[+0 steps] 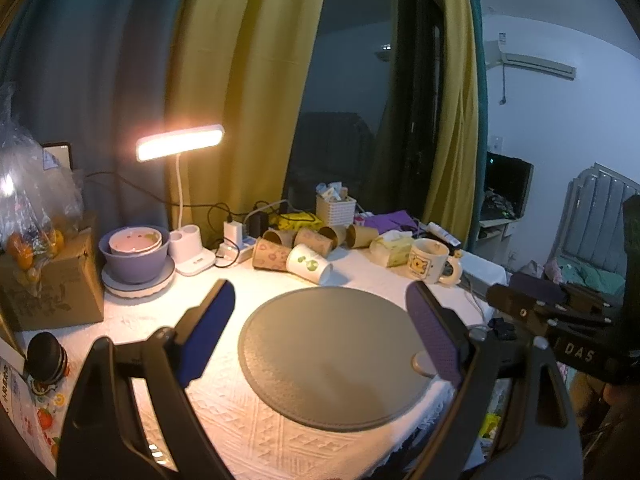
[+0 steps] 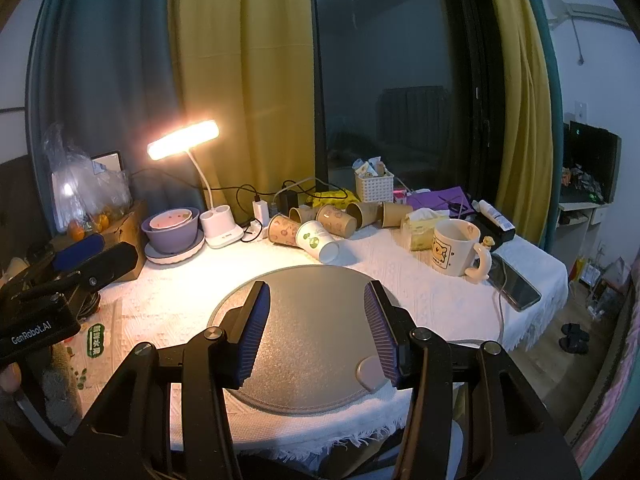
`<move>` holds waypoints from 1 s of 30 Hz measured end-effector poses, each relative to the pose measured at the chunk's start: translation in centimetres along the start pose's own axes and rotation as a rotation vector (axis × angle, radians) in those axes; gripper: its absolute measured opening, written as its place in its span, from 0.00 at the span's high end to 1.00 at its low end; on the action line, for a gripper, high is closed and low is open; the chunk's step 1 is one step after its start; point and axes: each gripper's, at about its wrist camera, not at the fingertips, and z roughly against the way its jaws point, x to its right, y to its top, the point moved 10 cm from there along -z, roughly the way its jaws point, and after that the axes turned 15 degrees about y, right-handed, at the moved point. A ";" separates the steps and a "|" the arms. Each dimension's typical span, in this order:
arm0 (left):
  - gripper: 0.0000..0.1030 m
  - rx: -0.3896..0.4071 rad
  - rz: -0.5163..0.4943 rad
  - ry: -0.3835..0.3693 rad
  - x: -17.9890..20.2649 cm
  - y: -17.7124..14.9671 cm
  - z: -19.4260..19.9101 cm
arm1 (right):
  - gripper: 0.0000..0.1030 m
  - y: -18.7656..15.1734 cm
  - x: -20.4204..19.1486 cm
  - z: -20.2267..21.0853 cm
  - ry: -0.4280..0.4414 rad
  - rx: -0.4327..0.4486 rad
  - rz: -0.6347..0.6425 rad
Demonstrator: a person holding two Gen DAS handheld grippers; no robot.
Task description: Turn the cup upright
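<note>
A white paper cup with green prints (image 1: 309,263) lies on its side on the white tablecloth behind a round grey mat (image 1: 332,360); it also shows in the right wrist view (image 2: 317,240). Several brown paper cups (image 1: 272,254) lie on their sides behind it, also seen from the right wrist (image 2: 335,218). My left gripper (image 1: 320,308) is open and empty, above the mat's near side. My right gripper (image 2: 316,300) is open and empty over the mat (image 2: 304,344). Both are well short of the cups.
A cartoon mug (image 2: 456,246) stands upright at the right, next to a tissue pack (image 2: 420,228) and a phone (image 2: 516,284). A lit desk lamp (image 1: 180,142), stacked purple bowls (image 1: 134,254), a cardboard box (image 1: 52,280), cables and a white basket (image 1: 335,208) crowd the back.
</note>
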 end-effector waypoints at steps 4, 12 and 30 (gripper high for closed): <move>0.14 0.002 0.003 -0.013 0.2 0.0 0.1 | 0.50 0.0 -0.1 -0.1 0.001 -0.001 0.002; 0.14 0.005 0.006 -0.016 0.2 0.0 0.2 | 0.50 0.3 -0.2 0.0 0.001 -0.002 0.004; 0.14 -0.002 0.002 -0.027 0.0 0.0 0.0 | 0.50 0.3 -0.3 -0.1 0.000 -0.005 0.005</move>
